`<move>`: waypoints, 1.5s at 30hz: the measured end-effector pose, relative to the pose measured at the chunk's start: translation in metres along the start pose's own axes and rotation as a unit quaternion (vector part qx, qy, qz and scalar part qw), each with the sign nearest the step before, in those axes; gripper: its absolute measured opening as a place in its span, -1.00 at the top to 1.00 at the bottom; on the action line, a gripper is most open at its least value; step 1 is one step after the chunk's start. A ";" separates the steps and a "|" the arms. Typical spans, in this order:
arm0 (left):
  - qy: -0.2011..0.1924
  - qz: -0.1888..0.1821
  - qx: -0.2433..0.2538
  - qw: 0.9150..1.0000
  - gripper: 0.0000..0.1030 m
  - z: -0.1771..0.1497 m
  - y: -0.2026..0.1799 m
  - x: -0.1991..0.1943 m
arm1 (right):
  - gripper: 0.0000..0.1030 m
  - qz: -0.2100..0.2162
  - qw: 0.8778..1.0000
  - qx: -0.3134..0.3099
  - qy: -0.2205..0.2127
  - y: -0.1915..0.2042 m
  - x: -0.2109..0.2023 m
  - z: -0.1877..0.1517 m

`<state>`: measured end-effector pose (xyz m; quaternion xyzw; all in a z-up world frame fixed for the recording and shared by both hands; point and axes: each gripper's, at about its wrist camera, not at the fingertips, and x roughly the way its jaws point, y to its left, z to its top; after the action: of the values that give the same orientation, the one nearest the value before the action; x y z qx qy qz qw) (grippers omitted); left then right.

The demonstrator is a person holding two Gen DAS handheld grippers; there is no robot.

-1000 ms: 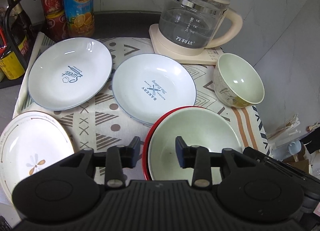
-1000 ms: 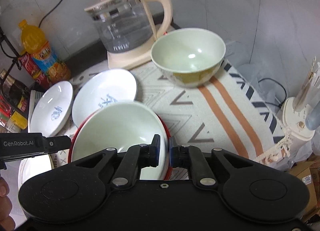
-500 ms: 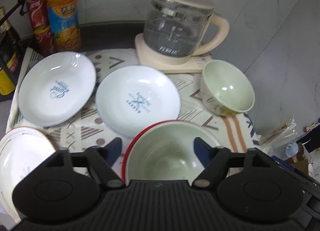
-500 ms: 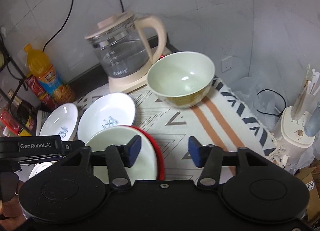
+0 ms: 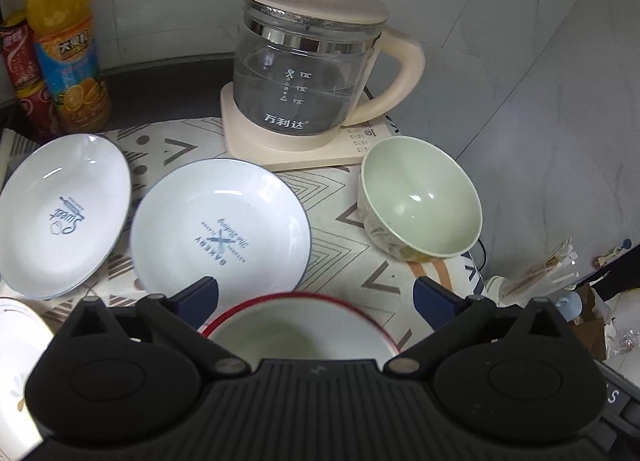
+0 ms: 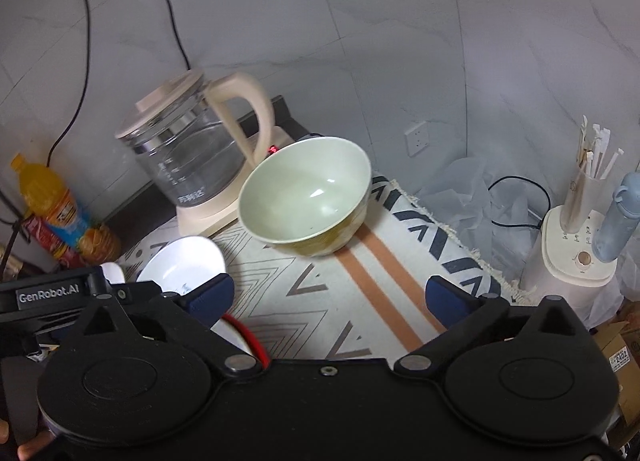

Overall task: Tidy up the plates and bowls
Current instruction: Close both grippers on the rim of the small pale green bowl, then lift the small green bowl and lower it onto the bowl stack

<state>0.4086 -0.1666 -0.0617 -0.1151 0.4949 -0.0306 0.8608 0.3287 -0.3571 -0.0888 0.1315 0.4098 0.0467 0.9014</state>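
Observation:
A pale green bowl [image 5: 304, 331] sits inside a red-rimmed plate [image 5: 360, 307] at the near edge of the patterned cloth; the red rim also shows in the right wrist view [image 6: 246, 335]. My left gripper [image 5: 316, 295] is wide open and empty just above and behind it. My right gripper [image 6: 328, 295] is wide open and empty, raised over the cloth. A second green bowl [image 5: 420, 199] [image 6: 306, 197] stands by the kettle. A white "Bakery" plate [image 5: 220, 227] [image 6: 182, 267], a white "Sweet" plate [image 5: 64, 215] and a flower-patterned plate [image 5: 16, 337] lie to the left.
A glass kettle [image 5: 308, 73] [image 6: 192, 149] on its cream base stands at the back. An orange juice bottle [image 5: 66, 41] and red cans [image 5: 20, 69] stand back left. The cloth's right edge [image 6: 452, 229] drops off; a white appliance with straws [image 6: 580, 249] stands beyond.
My right gripper let go of the red-rimmed plate's rim, opened wide and lifted back. My left gripper opened wider and drew back and up too. The stacked bowl and plate stayed put.

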 end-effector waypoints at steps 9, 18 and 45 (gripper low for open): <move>0.004 -0.012 -0.009 1.000 -0.99 0.025 -0.010 0.029 | -0.99 -0.006 1.000 0.015 -0.001 -0.011 0.021 0.019; 0.002 -0.022 -0.029 0.999 -0.93 0.048 -0.018 0.062 | -0.81 -0.014 0.999 0.029 -0.003 -0.016 0.052 0.038; 0.064 -0.033 -0.066 0.995 0.78 0.047 -0.033 0.137 | 0.53 -0.011 0.992 0.110 0.063 -0.028 0.140 0.042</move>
<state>0.5205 -0.2140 -0.1469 -0.1857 0.5455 -0.0335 0.8166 0.4519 -0.3654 -0.1713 0.2227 0.4697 -0.0003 0.8543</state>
